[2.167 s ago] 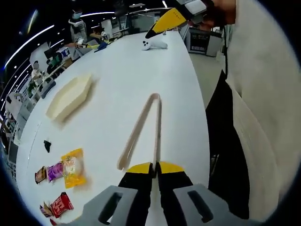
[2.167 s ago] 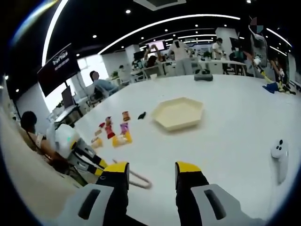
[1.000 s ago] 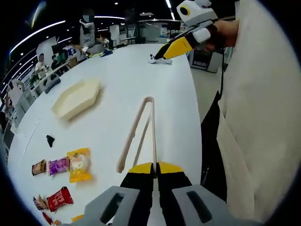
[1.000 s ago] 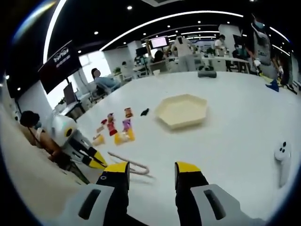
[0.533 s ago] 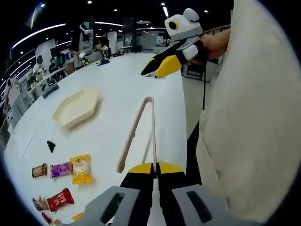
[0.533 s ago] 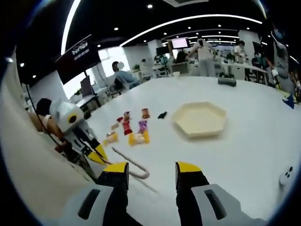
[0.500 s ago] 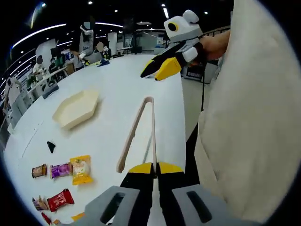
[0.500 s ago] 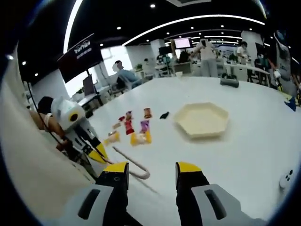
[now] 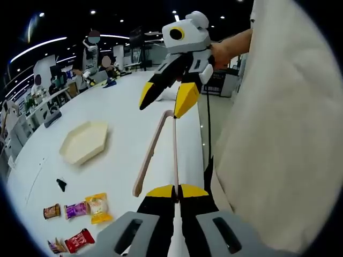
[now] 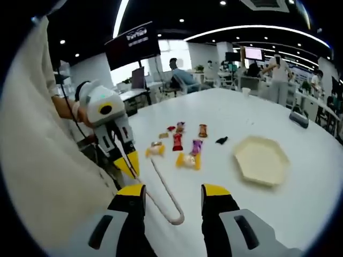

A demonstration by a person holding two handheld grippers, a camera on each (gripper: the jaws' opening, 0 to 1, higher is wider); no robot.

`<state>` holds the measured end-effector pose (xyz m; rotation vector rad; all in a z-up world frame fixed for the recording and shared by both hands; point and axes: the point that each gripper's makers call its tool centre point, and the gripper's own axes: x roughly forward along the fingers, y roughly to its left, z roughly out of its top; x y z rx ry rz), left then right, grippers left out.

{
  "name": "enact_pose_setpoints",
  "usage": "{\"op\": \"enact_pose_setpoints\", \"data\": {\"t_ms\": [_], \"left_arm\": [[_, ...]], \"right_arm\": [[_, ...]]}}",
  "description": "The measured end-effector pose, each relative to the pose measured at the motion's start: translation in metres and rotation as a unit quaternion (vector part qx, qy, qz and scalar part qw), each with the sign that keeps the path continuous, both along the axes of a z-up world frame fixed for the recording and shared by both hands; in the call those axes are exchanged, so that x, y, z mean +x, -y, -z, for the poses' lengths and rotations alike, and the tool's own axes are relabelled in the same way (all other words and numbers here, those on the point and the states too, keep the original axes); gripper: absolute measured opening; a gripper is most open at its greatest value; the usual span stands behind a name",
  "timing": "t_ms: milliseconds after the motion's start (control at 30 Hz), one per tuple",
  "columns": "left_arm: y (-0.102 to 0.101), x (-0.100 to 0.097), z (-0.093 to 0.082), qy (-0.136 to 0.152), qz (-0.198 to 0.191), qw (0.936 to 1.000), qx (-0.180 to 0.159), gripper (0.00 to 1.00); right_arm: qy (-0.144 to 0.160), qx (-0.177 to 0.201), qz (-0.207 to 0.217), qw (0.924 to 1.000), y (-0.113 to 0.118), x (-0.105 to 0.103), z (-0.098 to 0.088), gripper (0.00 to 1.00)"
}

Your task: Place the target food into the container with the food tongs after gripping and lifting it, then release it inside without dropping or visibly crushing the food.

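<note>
Both views face each other, sharing the tongs [image 9: 161, 150] and tray [image 10: 261, 160].

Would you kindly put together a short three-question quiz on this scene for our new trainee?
1. True or false: the left gripper is shut on one arm of the beige food tongs.
2. Multiple choice: what lies in the cream hexagonal tray? A) a red packet B) the tongs C) nothing
3. Fill in: the right gripper has its jaws ____, with the bend of the tongs between them.

Key:
1. True; the yellow-tipped jaws meet on the tongs' arm.
2. C; the wrapped snack packets lie on the white table beside the tray.
3. Open; it holds nothing.
</note>
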<state>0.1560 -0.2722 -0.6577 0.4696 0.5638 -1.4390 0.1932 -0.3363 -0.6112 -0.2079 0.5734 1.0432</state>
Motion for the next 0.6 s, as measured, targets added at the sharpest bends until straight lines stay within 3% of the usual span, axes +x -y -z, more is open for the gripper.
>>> {"op": "enact_pose_setpoints", "data": {"t_ms": [133, 300, 600], "left_arm": [[0.002, -0.001, -0.004, 0.002, 0.005, 1.0, -0.001, 0.0], [0.005, -0.002, -0.01, 0.009, 0.017, 0.9998, 0.002, 0.0], [0.008, -0.007, -0.014, 0.011, 0.029, 0.9995, 0.001, 0.0]], "right_arm": [[0.007, -0.038, -0.056, 0.9977, -0.011, -0.009, 0.006, 0.42], [0.02, -0.089, -0.132, 0.9871, -0.024, -0.022, 0.016, 0.42], [0.035, -0.107, -0.163, 0.9802, -0.033, -0.019, 0.015, 0.42]]}}
